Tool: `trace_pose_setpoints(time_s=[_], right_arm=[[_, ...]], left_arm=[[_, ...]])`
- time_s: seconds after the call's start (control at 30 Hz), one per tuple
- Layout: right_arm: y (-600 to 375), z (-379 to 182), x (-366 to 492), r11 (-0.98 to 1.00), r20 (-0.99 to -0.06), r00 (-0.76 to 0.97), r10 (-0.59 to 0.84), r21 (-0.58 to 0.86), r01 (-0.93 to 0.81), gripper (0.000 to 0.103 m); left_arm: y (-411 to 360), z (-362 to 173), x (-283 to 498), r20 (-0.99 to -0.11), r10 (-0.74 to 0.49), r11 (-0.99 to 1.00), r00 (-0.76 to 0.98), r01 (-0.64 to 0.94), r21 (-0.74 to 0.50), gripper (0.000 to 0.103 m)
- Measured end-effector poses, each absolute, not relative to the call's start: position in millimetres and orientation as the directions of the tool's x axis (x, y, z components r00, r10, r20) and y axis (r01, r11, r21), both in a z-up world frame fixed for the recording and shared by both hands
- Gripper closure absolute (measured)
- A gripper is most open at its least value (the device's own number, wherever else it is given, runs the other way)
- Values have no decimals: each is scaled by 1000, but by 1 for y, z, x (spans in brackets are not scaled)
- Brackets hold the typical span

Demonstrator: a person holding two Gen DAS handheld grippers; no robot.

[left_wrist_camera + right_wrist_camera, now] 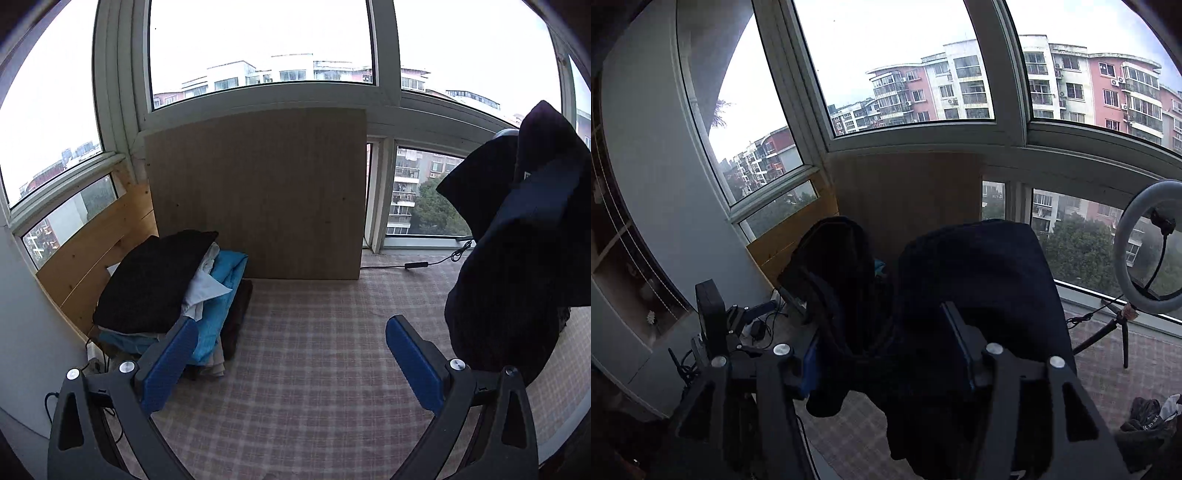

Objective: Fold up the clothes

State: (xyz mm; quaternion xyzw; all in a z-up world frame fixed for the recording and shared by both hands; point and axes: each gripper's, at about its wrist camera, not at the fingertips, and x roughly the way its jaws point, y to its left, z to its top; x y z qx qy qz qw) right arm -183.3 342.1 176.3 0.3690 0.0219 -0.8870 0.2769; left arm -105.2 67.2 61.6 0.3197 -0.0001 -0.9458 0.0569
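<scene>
We note the left gripper (291,360) at the bottom of its view, jaws spread wide with nothing between them, above the plaid cloth (314,369). A stack of folded clothes (173,291) sits at left of frame. The dark garment (964,280) hangs bunched between the right gripper (886,350) fingers, centre of frame; whether the pads press on it, we cannot tell.

No readable text, labels, brands or numbers in either view.
</scene>
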Motion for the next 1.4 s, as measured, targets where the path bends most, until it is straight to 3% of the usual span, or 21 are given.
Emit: trace_pose_setpoints(time_s=[0.13, 0.23, 0.47, 0.6, 0.73, 0.77, 0.83, 0.9, 1.0, 1.03, 1.07, 1.1, 1.17, 1.23, 1.4], right_arm=[[377, 68, -195, -933, -784, -563, -261, 54, 357, 35], [398, -9, -219, -966, -872, -459, -169, 55, 251, 35], [359, -76, -238, -910, -868, -306, -391, 314, 271, 35], [314, -96, -267, -911, -891, -266, -369, 290, 293, 35], [295, -125, -288, -884, -884, -196, -424, 357, 301, 35], [295, -126, -288, -877, -878, -194, -438, 370, 306, 37], [297, -125, -288, -868, -868, -195, -456, 385, 314, 92], [307, -118, -287, -869, -861, -218, -459, 386, 309, 92], [326, -104, -279, -871, -846, -257, -467, 390, 299, 92], [334, -97, -275, -871, -838, -276, -471, 393, 294, 92], [343, -90, -269, -871, -828, -298, -476, 397, 289, 92], [354, -80, -263, -875, -817, -326, -475, 397, 279, 92], [378, -60, -250, -882, -795, -385, -469, 396, 255, 92], [409, -38, -232, -893, -763, -464, -450, 396, 215, 92], [471, 28, -201, -927, -678, -651, -342, 358, 115, 92]], left_arm=[[36, 26, -104, -669, -147, -988, -729, 140, 65, 1], [22, -2, -110, -720, -167, -985, -673, 153, 86, 1], [25, -45, -131, -793, -60, -996, -607, 85, 10, 1], [45, -66, -139, -818, -4, -1000, -576, 19, -8, 1], [77, -92, -139, -848, 113, -991, -517, -124, -57, 1], [89, -96, -136, -853, 133, -984, -504, -169, -53, 1], [113, -104, -130, -864, 169, -965, -475, -259, -47, 1], [137, -112, -124, -874, 203, -937, -442, -346, -43, 1], [170, -133, -131, -888, 107, -910, -446, -403, 93, 2], [176, -139, -135, -890, 69, -906, -450, -401, 133, 7], [183, -145, -140, -891, 30, -900, -454, -399, 173, 30], [180, -148, -147, -903, 51, -908, -427, -397, 137, 61], [160, -148, -158, -919, 150, -938, -364, -346, -16, 90], [133, -143, -159, -907, 226, -949, -355, -291, -123, 94], [81, -125, -136, -905, 100, -979, -414, -202, -16, 96]])
